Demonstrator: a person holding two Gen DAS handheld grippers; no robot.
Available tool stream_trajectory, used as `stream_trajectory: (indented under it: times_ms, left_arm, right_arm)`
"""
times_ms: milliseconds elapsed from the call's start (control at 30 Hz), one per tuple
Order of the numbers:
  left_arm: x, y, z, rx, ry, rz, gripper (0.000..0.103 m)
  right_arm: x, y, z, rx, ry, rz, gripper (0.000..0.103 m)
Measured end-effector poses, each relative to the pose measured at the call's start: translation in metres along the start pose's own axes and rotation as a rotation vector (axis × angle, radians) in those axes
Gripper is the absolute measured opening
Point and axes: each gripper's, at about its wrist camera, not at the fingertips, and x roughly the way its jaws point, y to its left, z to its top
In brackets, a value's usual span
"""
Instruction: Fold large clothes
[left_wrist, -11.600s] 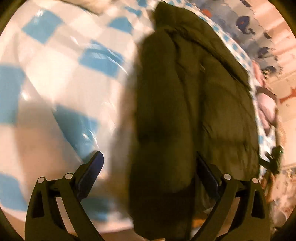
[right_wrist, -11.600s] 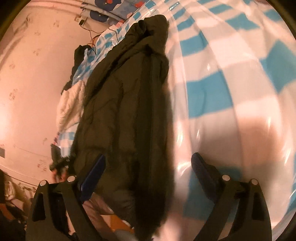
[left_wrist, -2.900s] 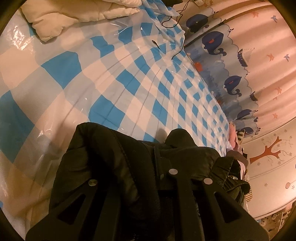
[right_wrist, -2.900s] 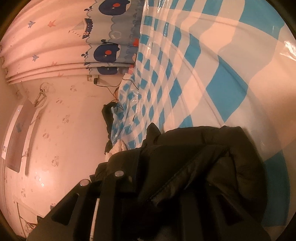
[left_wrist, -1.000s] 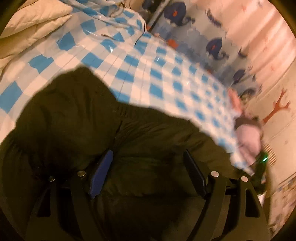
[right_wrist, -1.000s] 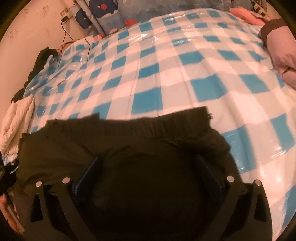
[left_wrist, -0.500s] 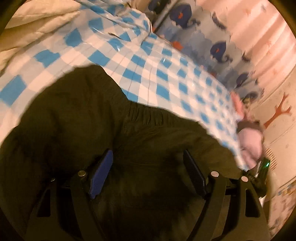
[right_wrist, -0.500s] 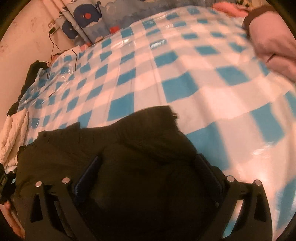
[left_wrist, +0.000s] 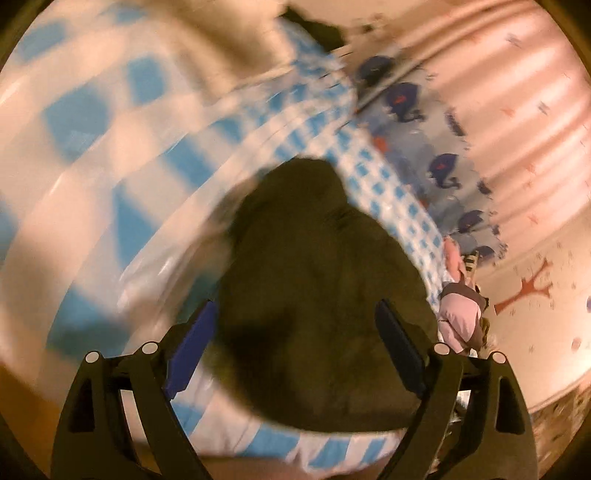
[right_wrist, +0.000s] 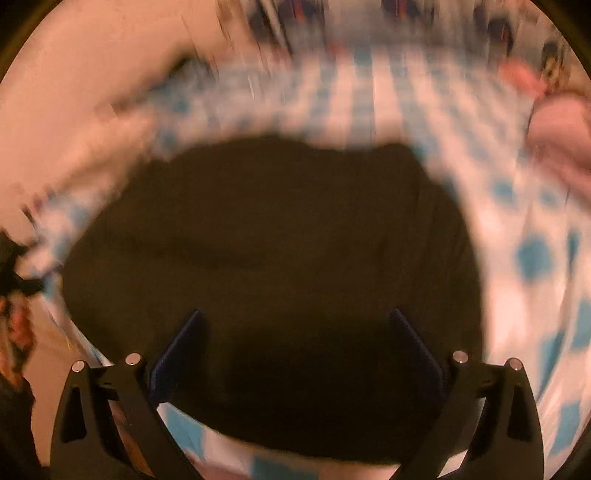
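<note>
Folded jacket (left_wrist: 317, 295) lies lengthwise away; claws apart.

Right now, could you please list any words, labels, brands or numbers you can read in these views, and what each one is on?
None: no readable text in either view.
Jacket: no label or brand shows.
Curtain: whale pictures only, no words.
Wall: a tree decal, no lettering.
Checked sheet: pattern only, and heavily blurred.

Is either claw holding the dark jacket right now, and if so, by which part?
Nothing is held. The left claw and right claw are both open above the folded dark jacket lying on the checkered sheet.
</note>
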Motion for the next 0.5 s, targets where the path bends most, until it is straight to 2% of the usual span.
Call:
stream_trajectory:
  times_ms: [100,133,200,233,267,300,333,367,400,500]
  left_arm:
    - [0.01,0.017,-0.013,-0.099,0.086,-0.015,0.084]
    - [0.011,0.02,-0.016,-0.126,0.093,-0.021,0.084]
    - [0.013,0.022,-0.023,-0.155,0.113,-0.025,0.084]
    - [0.014,0.022,-0.025,-0.159,0.134,-0.012,0.084]
    - [0.011,0.02,-0.023,-0.16,0.141,-0.015,0.084]
    - [0.008,0.021,-0.023,-0.173,0.125,-0.057,0.086]
    - [0.008,0.021,-0.022,-0.187,0.126,-0.08,0.087]
    - [0.01,0.021,-0.023,-0.202,0.139,-0.075,0.087]
    - [0.014,0.022,-0.026,-0.217,0.153,-0.085,0.087]
    - [0.025,0.024,-0.039,-0.247,0.177,-0.112,0.087]
  right_arm:
    - [0.005,0.001,-0.011,0.022,-0.008,-0.017,0.096]
    - [-0.008,0.006,-0.01,0.047,-0.043,-0.044,0.096]
    - [-0.036,0.027,-0.011,0.019,-0.14,0.008,0.096]
    - [-0.054,0.047,-0.013,-0.019,-0.191,0.08,0.096]
    - [-0.061,0.061,-0.015,-0.037,-0.202,0.146,0.096]
    - [-0.062,0.078,-0.018,-0.049,-0.182,0.265,0.096]
    - [-0.054,0.1,-0.022,-0.051,-0.108,0.471,0.096]
    - [-0.047,0.114,-0.026,-0.044,-0.061,0.576,0.096]
    - [-0.035,0.132,-0.032,-0.035,-0.019,0.641,0.096]
    - [0.007,0.176,-0.046,-0.027,0.091,0.676,0.096]
